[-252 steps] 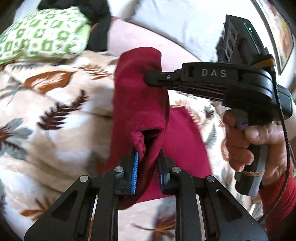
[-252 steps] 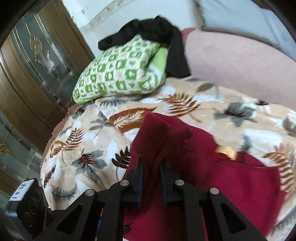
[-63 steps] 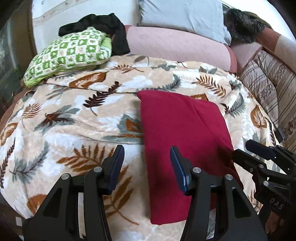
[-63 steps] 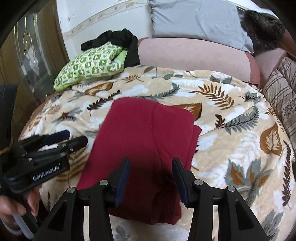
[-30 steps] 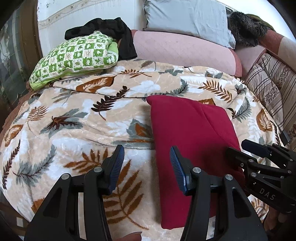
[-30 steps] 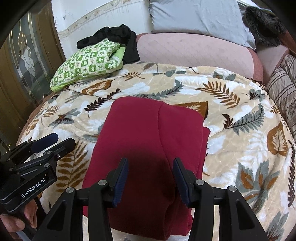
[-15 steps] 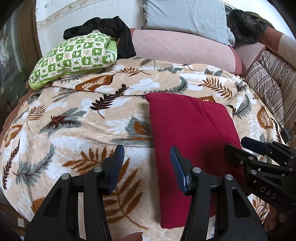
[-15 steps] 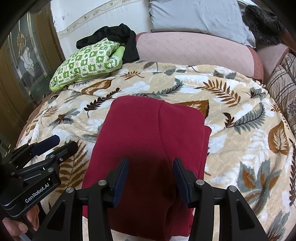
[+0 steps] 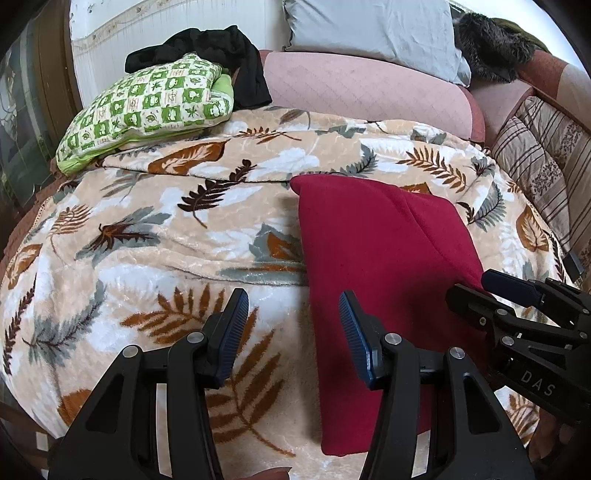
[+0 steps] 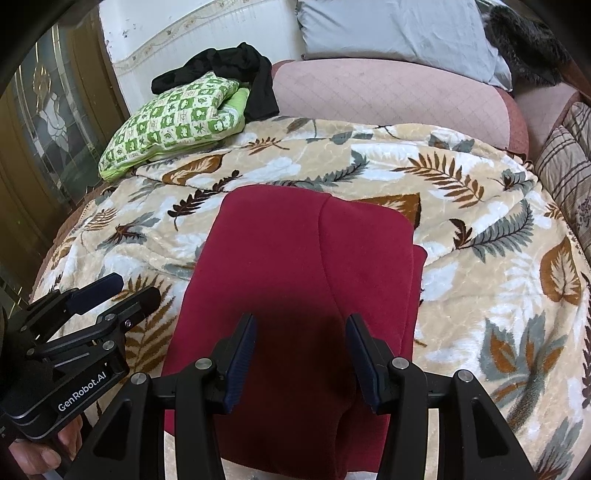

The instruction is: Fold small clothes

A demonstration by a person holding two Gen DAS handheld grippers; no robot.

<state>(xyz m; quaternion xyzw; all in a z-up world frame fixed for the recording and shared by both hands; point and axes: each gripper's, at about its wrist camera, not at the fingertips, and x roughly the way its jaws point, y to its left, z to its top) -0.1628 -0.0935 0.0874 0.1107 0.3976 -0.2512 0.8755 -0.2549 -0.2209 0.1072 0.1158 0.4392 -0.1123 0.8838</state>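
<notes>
A dark red garment [image 9: 384, 258] lies folded flat in a rectangle on the leaf-patterned blanket [image 9: 147, 236]; it also shows in the right wrist view [image 10: 295, 280]. My left gripper [image 9: 291, 328] is open and empty, held above the blanket at the garment's left edge. My right gripper [image 10: 301, 350] is open and empty, held above the garment's near end. Each gripper shows in the other's view: the right one [image 9: 491, 291] at the right edge, the left one [image 10: 118, 291] at the left edge.
A green checked cushion [image 9: 147, 110] with a black cloth [image 9: 221, 51] lies at the back left. A pink bolster [image 9: 369, 96] and a grey pillow [image 9: 369, 33] line the back. Striped cushions [image 9: 543, 173] stand at the right. A wooden glass-panelled door [image 10: 48, 122] stands at the left.
Both grippers let go of the red garment, which now lies folded flat. Over the last second both grippers hold nearly still, open above it.
</notes>
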